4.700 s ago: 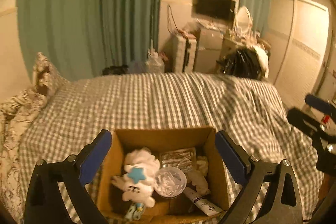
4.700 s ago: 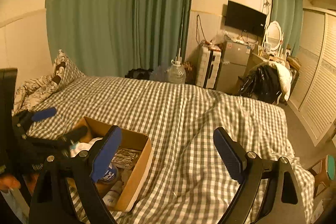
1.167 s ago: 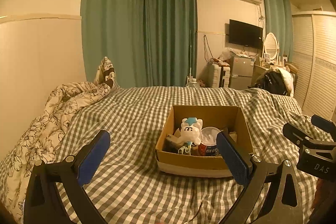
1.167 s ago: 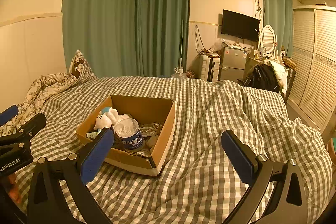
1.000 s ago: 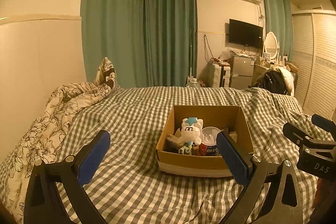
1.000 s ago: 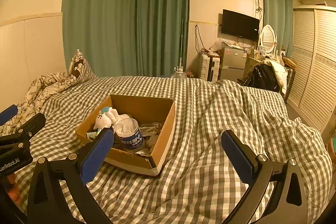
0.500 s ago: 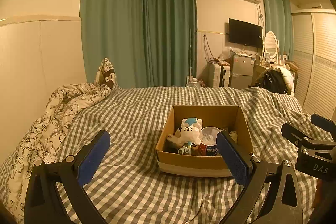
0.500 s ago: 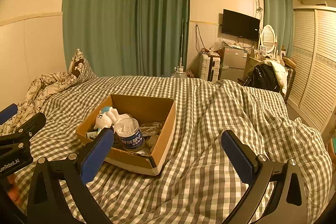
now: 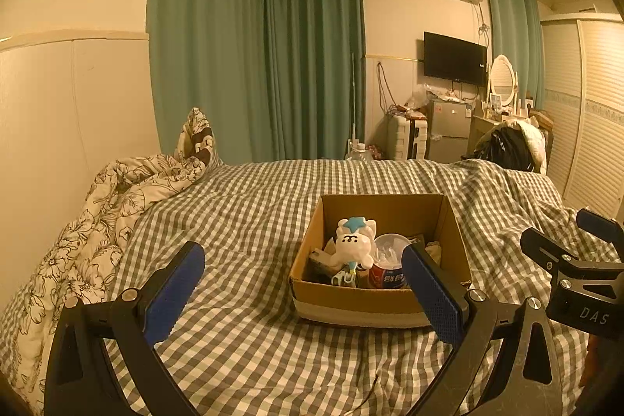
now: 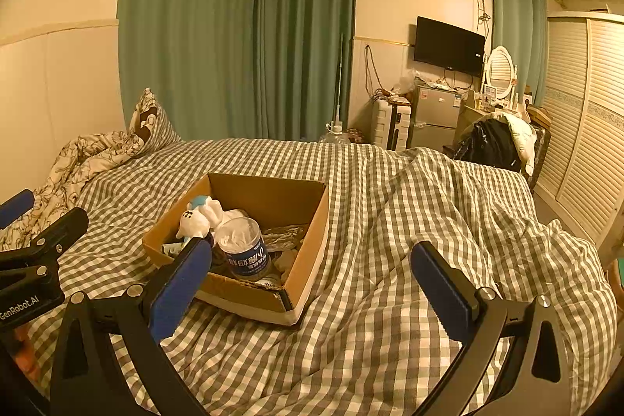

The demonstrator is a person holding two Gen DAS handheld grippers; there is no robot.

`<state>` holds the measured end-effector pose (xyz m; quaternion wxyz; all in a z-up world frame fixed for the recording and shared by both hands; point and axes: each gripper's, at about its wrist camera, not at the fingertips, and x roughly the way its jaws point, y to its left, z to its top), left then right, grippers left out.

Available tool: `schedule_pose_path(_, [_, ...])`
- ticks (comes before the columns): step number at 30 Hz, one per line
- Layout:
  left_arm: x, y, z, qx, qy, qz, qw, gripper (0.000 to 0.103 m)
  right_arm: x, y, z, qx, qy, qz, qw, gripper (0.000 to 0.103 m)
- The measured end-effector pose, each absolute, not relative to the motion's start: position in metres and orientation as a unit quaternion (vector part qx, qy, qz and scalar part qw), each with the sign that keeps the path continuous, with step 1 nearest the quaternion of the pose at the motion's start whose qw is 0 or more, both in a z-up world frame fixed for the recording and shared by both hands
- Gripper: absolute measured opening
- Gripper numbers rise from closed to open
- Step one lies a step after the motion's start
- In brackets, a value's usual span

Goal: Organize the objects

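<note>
- On the bed [image 9: 249,221], over the grey checked cover, sits an open cardboard box [image 9: 380,293] holding the things to be sorted.
- Inside it a white plush toy [image 9: 354,243] with a blue star on its head stands toward the box's left side, and a can [image 10: 245,247] with a clear lid stands just beside it on the right; smaller bits lie crumpled around them, too small to name.
- Left claw [image 9: 304,293] is spread wide and holds nothing; the box lies straight ahead of it, a little to the right of its midline.
- Right claw [image 10: 312,289] is also spread wide and empty; the box lies ahead and to its left, with the can nearest its left finger.
- Both claws hang short of the box, touching nothing.
- The can stands upright, its long axis vertical, so a grip from above or across its sides looks workable.
- By my reading the right claw is the nearer one to the can, and the left is the better placed for the plush toy.
</note>
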<state>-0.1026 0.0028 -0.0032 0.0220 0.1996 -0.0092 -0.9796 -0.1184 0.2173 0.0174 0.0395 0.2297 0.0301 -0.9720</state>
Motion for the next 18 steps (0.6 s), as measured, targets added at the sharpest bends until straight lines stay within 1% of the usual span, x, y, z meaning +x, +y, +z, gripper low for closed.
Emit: schedule_pose_path(18, [-0.1040,-0.0028,-0.0062,0.204,-0.014,-0.979,0.021,0.103,-0.1206,0.2170,0.0161,0.235,0.033,-0.971,0.039,0.103])
